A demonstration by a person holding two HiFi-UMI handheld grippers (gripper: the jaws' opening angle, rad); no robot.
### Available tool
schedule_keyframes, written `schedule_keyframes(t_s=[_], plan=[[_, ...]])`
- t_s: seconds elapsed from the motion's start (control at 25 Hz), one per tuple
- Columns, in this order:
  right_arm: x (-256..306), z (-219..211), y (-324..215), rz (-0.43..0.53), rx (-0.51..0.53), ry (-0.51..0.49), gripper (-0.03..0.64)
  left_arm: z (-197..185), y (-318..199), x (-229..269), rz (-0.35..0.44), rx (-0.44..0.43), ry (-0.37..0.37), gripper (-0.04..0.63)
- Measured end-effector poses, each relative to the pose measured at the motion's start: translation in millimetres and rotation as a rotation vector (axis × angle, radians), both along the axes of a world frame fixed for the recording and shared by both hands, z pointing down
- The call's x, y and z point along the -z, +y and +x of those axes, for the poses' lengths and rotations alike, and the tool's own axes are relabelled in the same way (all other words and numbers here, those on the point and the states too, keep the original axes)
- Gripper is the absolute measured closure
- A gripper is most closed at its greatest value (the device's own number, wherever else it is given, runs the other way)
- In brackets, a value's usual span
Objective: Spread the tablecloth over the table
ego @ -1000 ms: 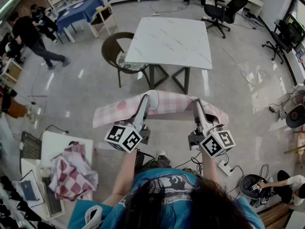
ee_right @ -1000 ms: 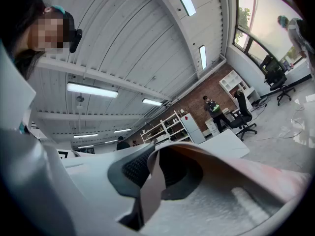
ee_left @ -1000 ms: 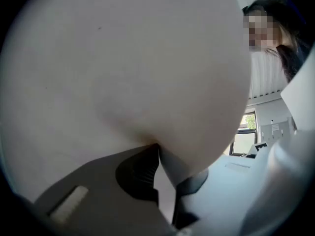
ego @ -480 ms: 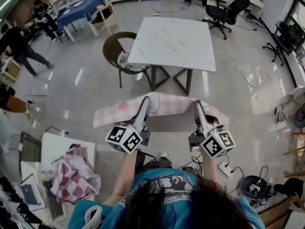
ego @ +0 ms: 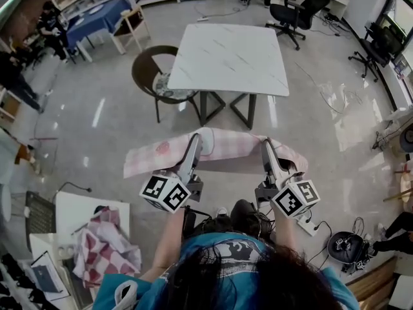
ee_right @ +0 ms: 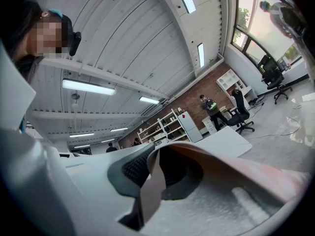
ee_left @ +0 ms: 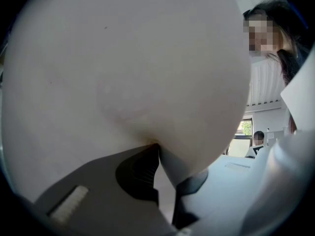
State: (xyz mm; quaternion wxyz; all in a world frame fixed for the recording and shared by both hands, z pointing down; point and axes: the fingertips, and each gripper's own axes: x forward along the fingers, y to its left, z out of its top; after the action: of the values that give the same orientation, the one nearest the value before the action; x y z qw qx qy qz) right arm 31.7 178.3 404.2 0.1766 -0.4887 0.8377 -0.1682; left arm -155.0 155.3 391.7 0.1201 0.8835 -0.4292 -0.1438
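A pink checked tablecloth hangs folded in a band between my two grippers, above the floor and short of the table. The white marble-topped table stands bare beyond it. My left gripper is shut on the cloth's upper edge left of middle. My right gripper is shut on that edge further right. In the left gripper view the tablecloth fills most of the picture and runs down into the pinched jaws. In the right gripper view a fold of the tablecloth is clamped between the pads.
A dark round chair stands at the table's left side. A black office chair is behind the table. A blue-covered table is at the far left. A red checked cloth lies on a low stand near left. A power strip and cables lie on the floor at right.
Both grippers keep their hold on the cloth and have edged slightly towards the table. A person at the far left has walked away towards the left edge of the view.
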Motion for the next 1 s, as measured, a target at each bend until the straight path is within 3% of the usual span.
schedule_keyframes(t_s=[0.48,1.0], plan=[[0.1,15.1,-29.8,-0.016,-0.030,0.014,0.583,15.6,-34.9,-4.5,-0.021,-0.036,0.021,0.560],[5.1,30.4,-142.3,-0.013,0.056,-0.009,0.583,29.5,-135.4,0.0,-0.019,0.024,0.008,0.561]])
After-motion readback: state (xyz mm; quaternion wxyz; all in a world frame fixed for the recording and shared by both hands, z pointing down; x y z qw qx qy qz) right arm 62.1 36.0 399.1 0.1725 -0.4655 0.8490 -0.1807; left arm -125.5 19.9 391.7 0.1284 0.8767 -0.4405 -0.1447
